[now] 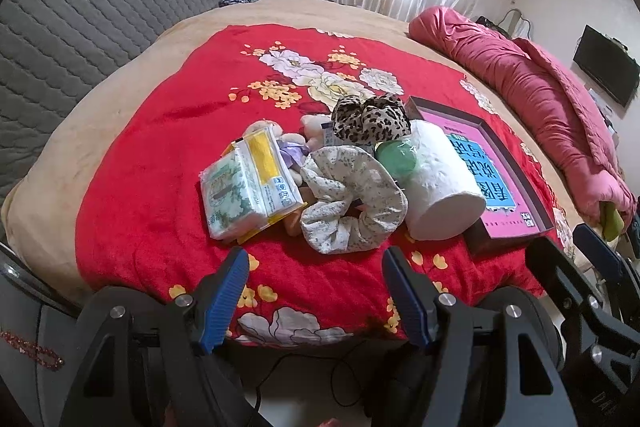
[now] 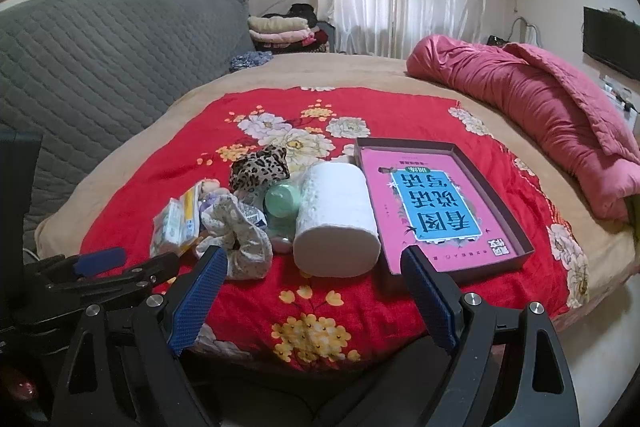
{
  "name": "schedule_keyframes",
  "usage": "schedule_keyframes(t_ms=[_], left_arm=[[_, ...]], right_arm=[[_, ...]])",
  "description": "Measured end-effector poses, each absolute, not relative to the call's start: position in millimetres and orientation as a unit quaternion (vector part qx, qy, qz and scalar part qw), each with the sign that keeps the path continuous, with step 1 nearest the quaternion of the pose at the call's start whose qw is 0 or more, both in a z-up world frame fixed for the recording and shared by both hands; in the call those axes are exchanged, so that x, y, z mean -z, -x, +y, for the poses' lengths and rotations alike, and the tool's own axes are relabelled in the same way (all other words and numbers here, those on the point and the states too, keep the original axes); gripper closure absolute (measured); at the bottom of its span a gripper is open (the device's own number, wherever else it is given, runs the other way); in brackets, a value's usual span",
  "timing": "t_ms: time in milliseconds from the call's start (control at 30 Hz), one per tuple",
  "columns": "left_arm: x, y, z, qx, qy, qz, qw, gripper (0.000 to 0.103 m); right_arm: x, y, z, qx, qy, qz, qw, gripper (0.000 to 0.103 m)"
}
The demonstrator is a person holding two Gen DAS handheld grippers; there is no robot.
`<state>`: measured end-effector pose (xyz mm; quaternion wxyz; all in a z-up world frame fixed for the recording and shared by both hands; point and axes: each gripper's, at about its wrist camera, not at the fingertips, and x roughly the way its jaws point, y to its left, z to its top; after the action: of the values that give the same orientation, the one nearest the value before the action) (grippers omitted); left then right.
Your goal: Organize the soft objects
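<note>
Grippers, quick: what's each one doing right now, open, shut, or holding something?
Left gripper: jaws open, empty, short of the floral scrunchie.
Right gripper: jaws open, empty, short of the toilet paper roll.

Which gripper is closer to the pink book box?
Right. The right gripper hovers open just before the box, one finger at its near corner. The left gripper hangs open farther left, before the floral scrunchie.

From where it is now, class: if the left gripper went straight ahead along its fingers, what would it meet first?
Probably the pale floral scrunchie, which lies in line beyond the open left gripper; only red blanket lies between. Depth is uncertain.
</note>
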<state>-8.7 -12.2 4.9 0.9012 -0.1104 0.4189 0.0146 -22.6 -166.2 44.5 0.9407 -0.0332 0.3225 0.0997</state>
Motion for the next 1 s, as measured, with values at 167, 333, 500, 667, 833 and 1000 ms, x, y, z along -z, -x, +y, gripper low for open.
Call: schedule_keyframes(t_ms=[167,333,500,667,833,1000], left_arm=[[-4.9,8.6,-12.3,-0.015,0.110,0.419,0.901,0.035],[-4.5,8.6,-12.6,-0.016,0.109,0.420,0.901,0.035],[-4.1,8.4,-13.4,-0.016,0.108,0.421,0.901,0.035],[-4.0,8.2,-13.9,-0.016,0.106,0.422,0.900,0.035],[-3.2,7.6,-13.9,-0.017,0.104,0.424,0.899,0.035],[-2.5,7.3,-14.0,-0.018,0.102,0.425,0.899,0.035]], right_arm=[[-44.1,22.3,-165.5,-0.100,0.036,0.321,0.941,0.014],[-44.0,22.3,-165.4,-0.099,0.036,0.321,0.941,0.014],[-44.0,22.4,-165.2,-0.099,0.037,0.323,0.941,0.014],[-43.7,22.3,-165.1,-0.099,0.037,0.324,0.940,0.014],[-43.6,22.1,-165.1,-0.100,0.038,0.324,0.940,0.014],[-42.6,21.9,-164.7,-0.100,0.039,0.324,0.940,0.014]])
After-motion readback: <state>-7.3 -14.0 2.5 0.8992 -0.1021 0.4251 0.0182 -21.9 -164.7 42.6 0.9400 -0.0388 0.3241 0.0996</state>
